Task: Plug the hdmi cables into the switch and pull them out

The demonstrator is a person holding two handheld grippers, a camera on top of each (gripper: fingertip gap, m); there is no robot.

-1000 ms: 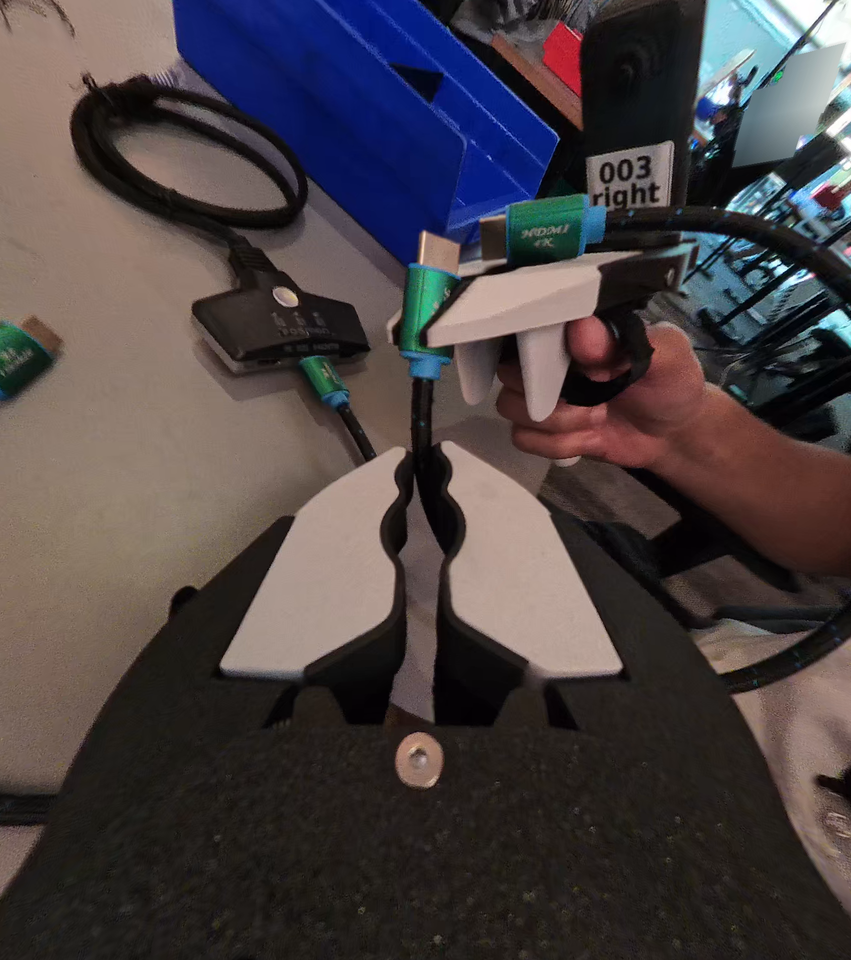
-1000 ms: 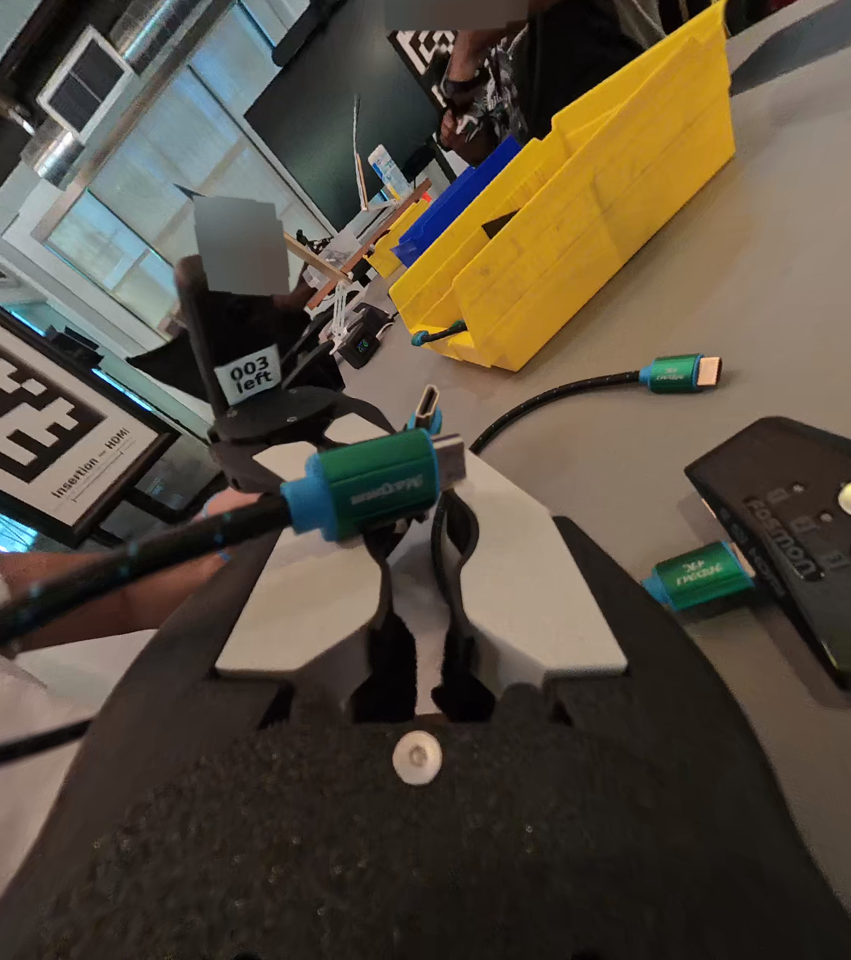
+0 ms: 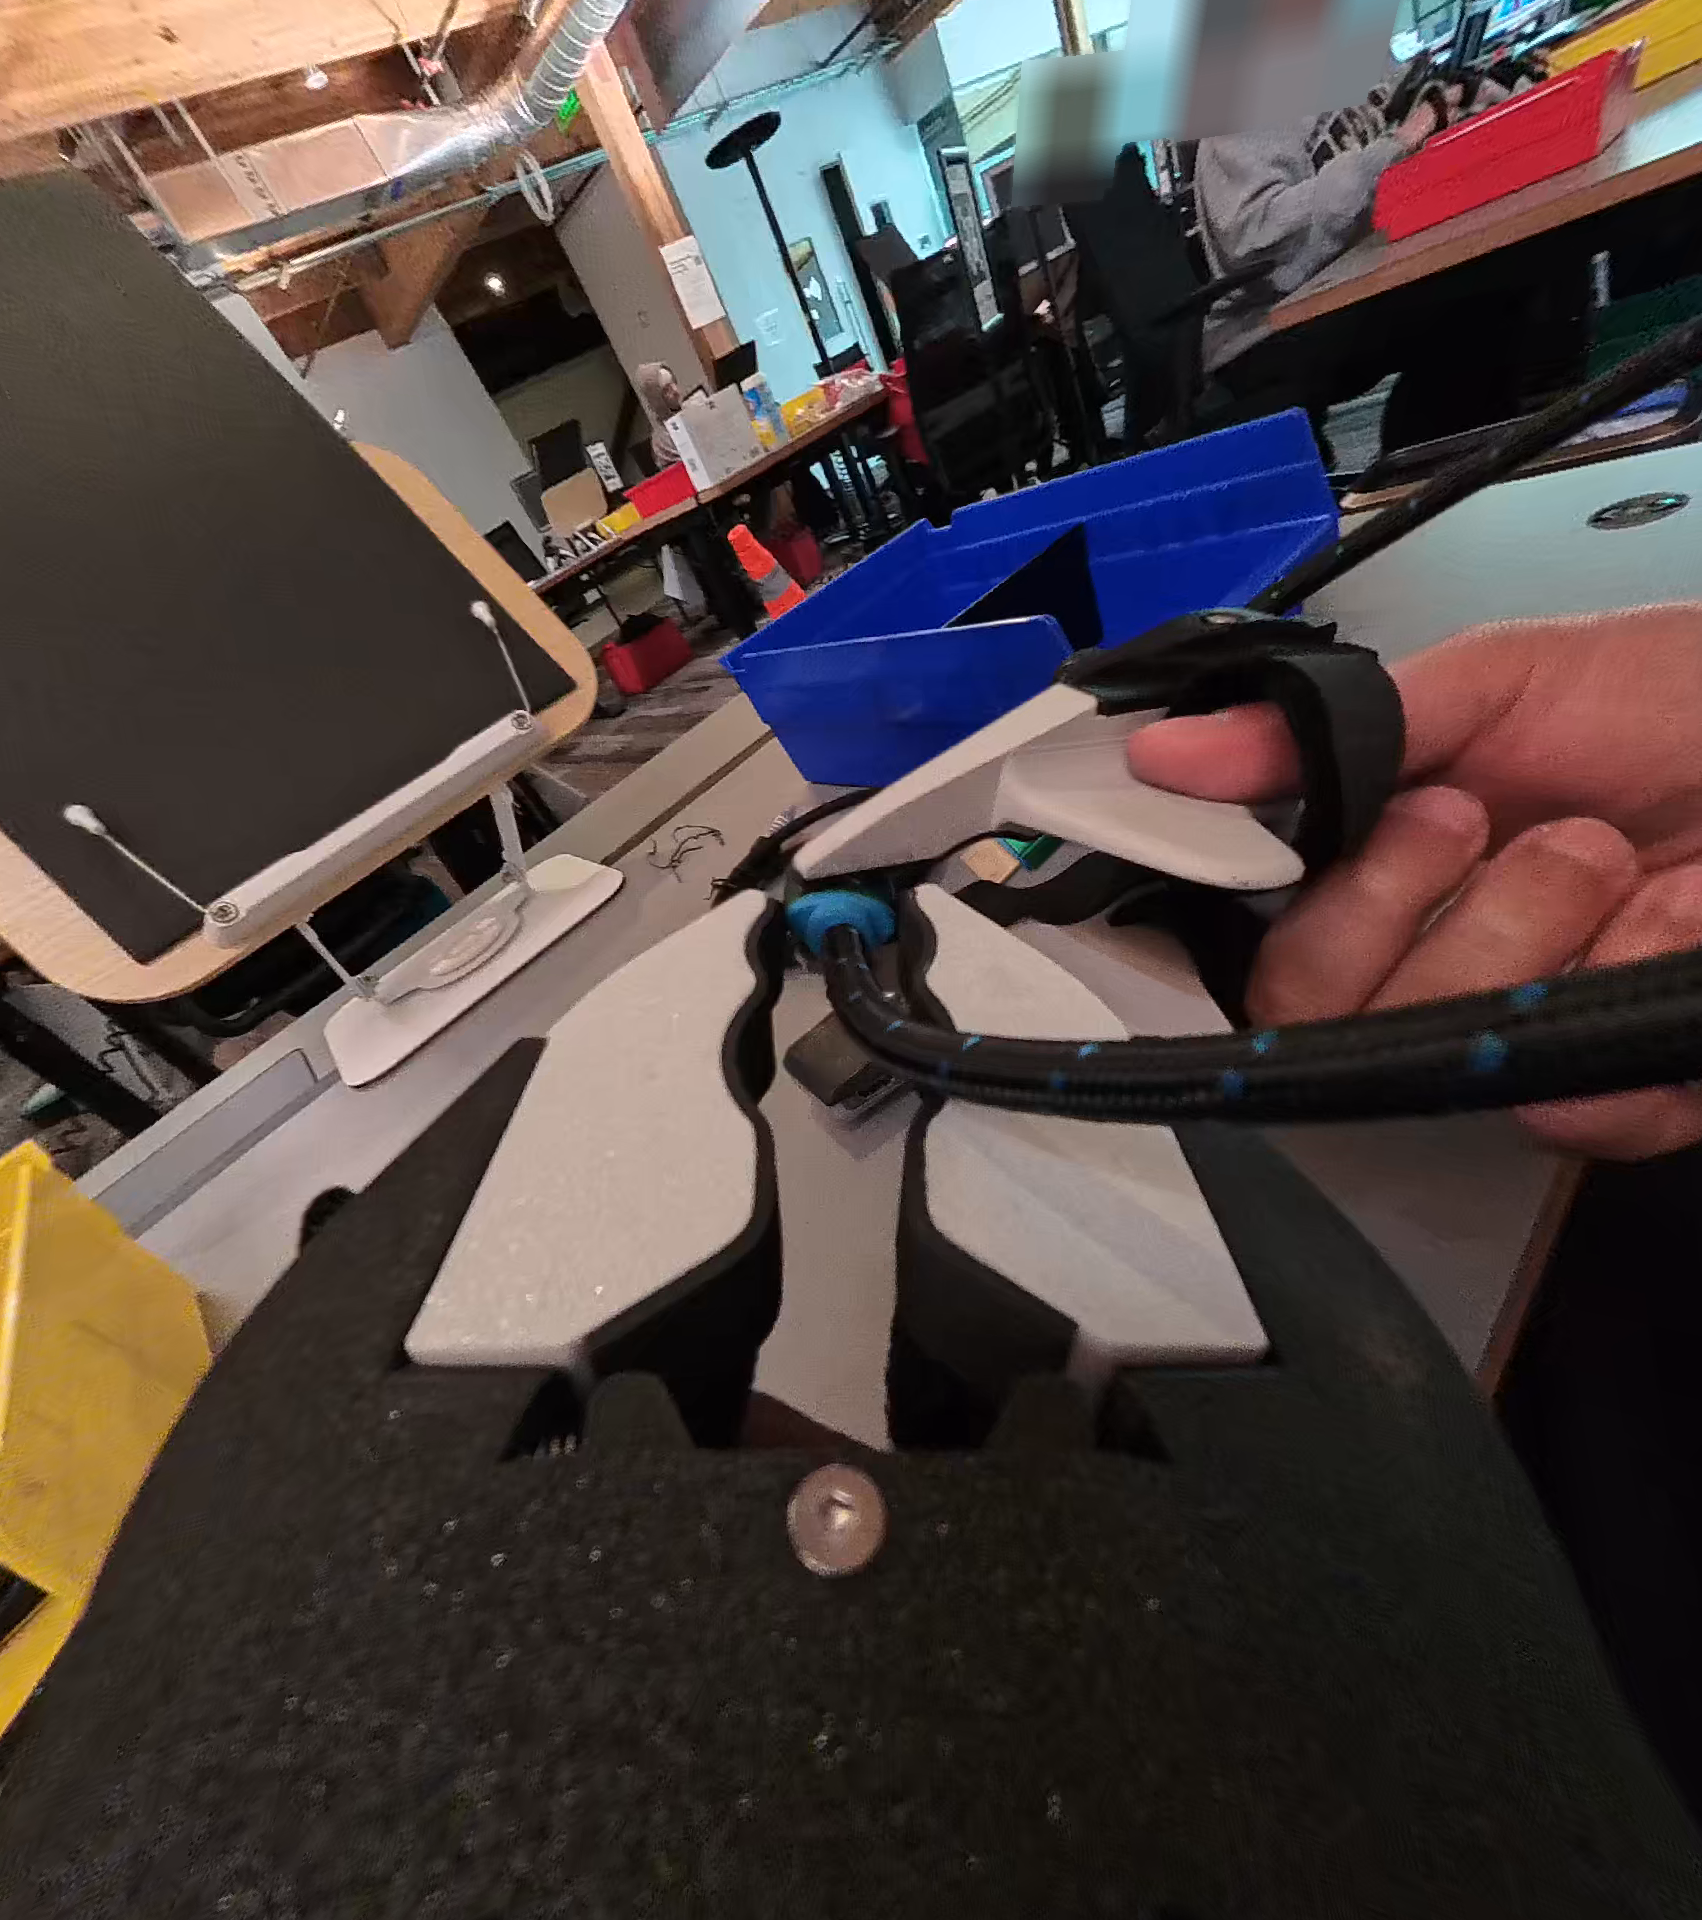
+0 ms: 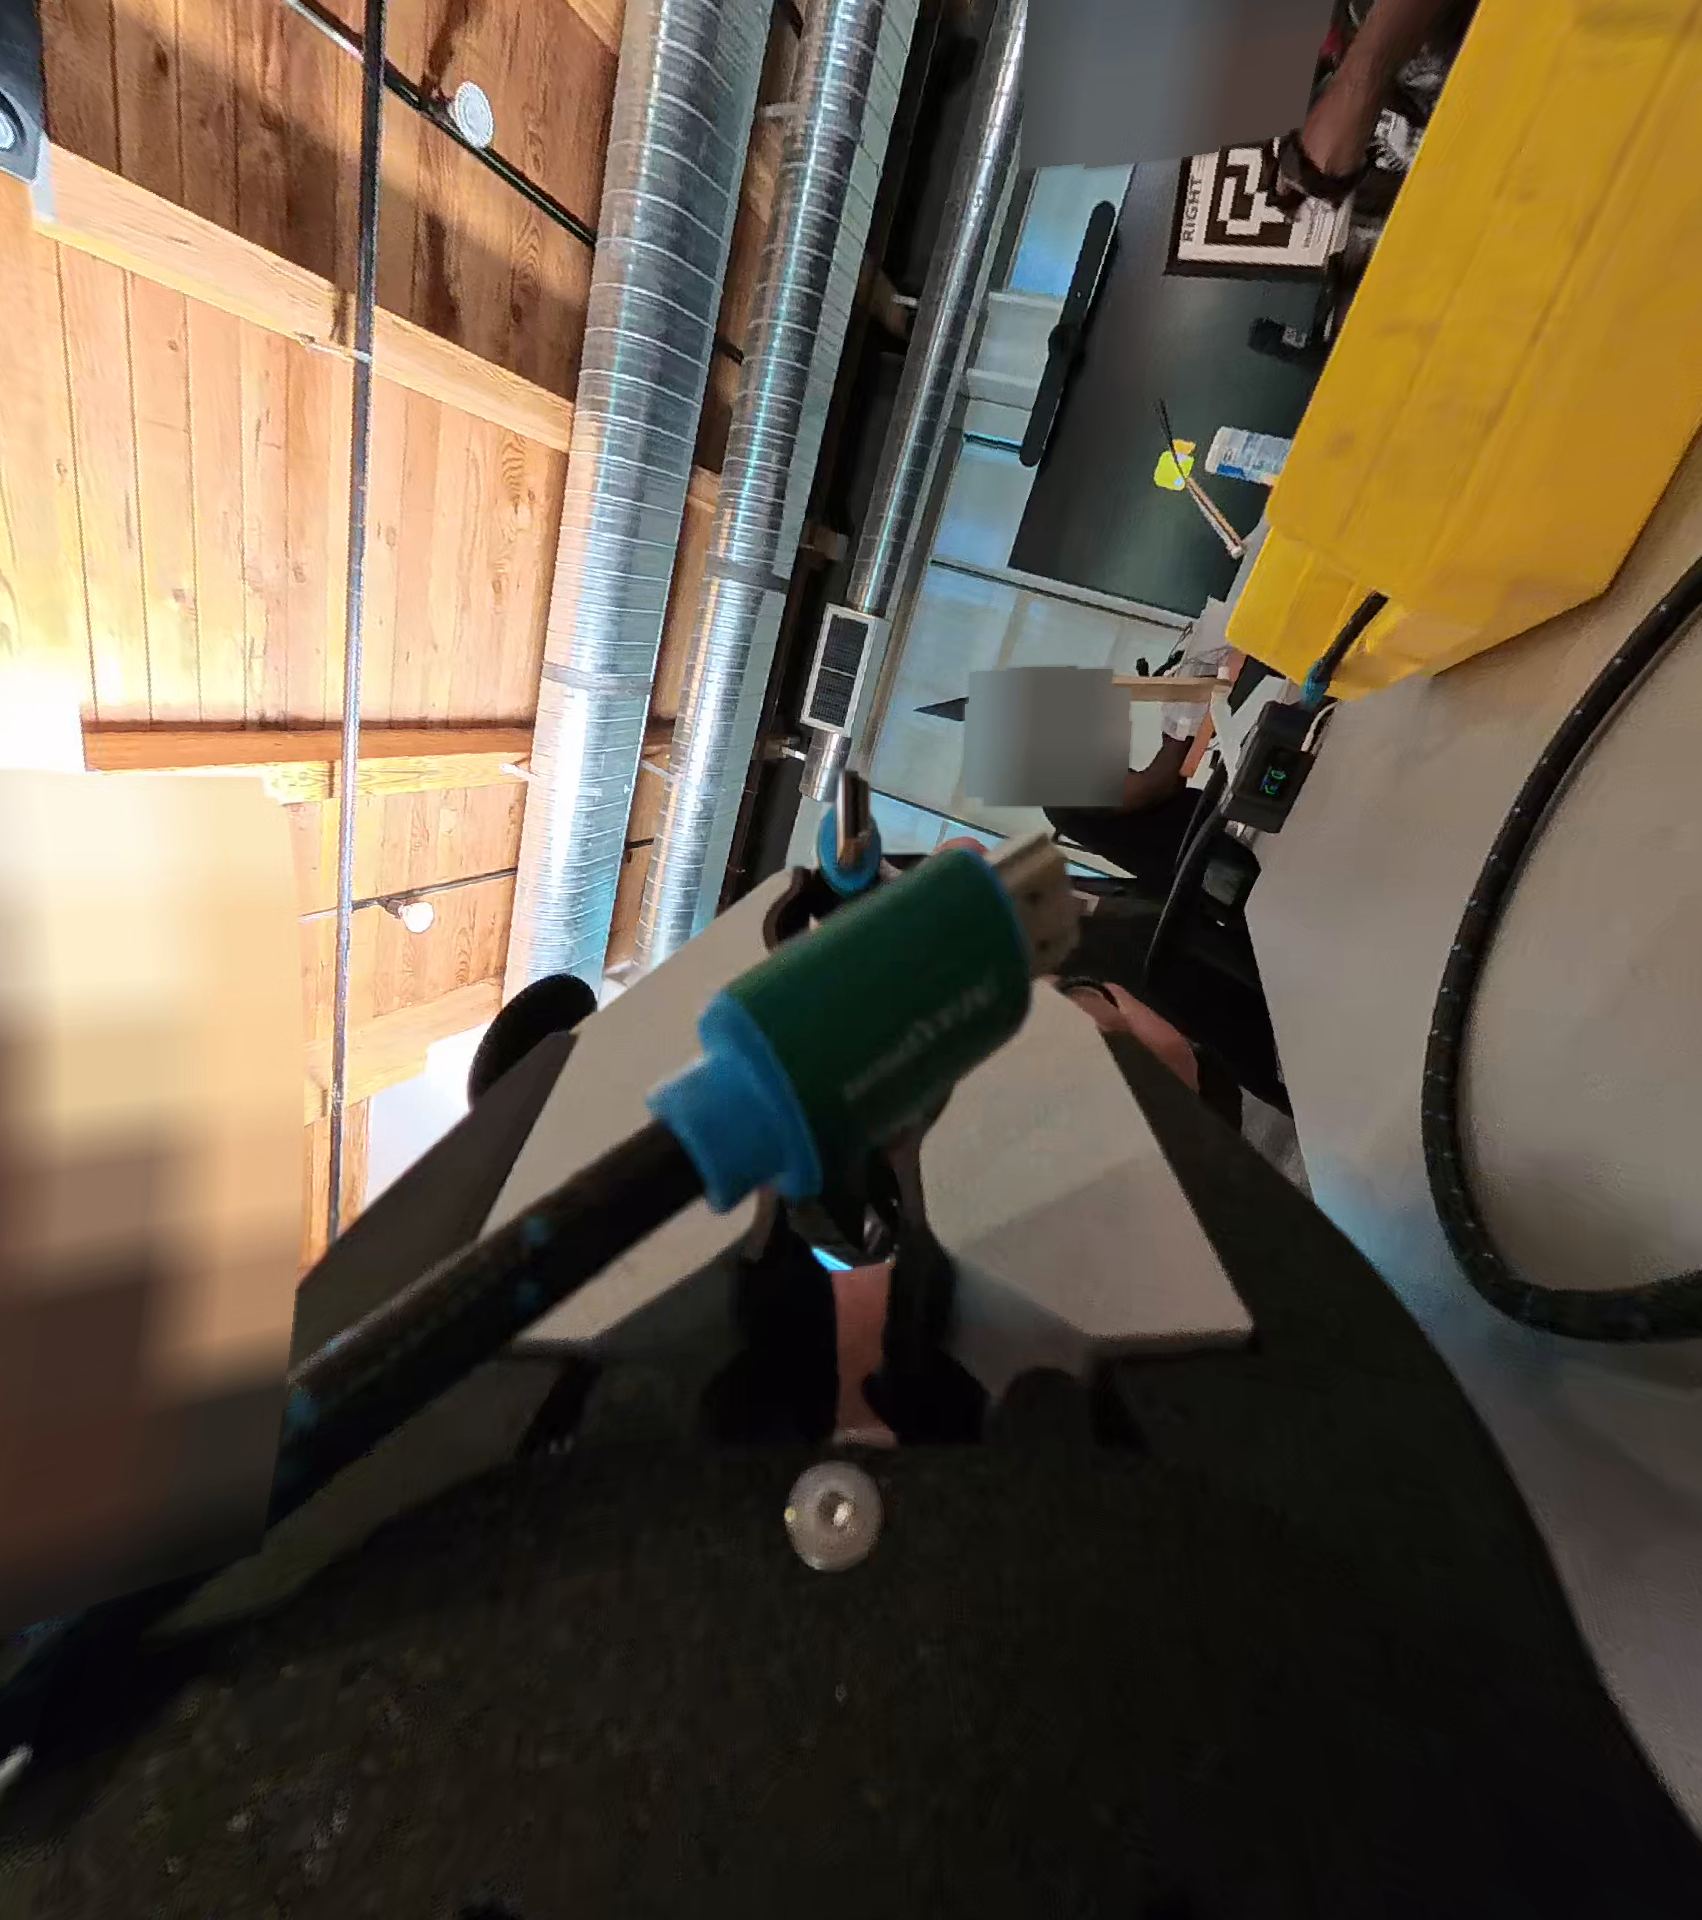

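Note:
My left gripper [image 3: 842, 925] is closed around the blue collar of a green HDMI plug [image 3: 831, 920]. Its black braided cable [image 3: 1138, 1070] bends away right over my right finger. A dark flat box, probably the switch [image 3: 842, 1075], shows in the gap between my fingers. The right gripper [image 3: 940, 821], held by a hand [image 3: 1553, 831], sits just above that plug. In the right wrist view my right gripper [image 4: 842, 883] is shut on the same plug [image 4: 847, 842], seen edge-on. A second green HDMI plug [image 4: 888, 1008] lies across its fingers.
A blue bin [image 3: 1034, 623] stands behind the grippers, a yellow bin [image 3: 16, 1351] at lower left, and a black board on a stand [image 3: 151, 582] at left. In the right wrist view a yellow bin [image 4: 1501, 364], a cable loop [image 4: 1449, 1039] and a small black device [image 4: 1273, 774] lie on the table. The grippers are tip to tip, or close to it.
Both views have tilted up towards the room and ceiling. The clear view of the switch and the loose plugs on the table are gone. My left gripper now sits at the plug's collar, not lower on the cable.

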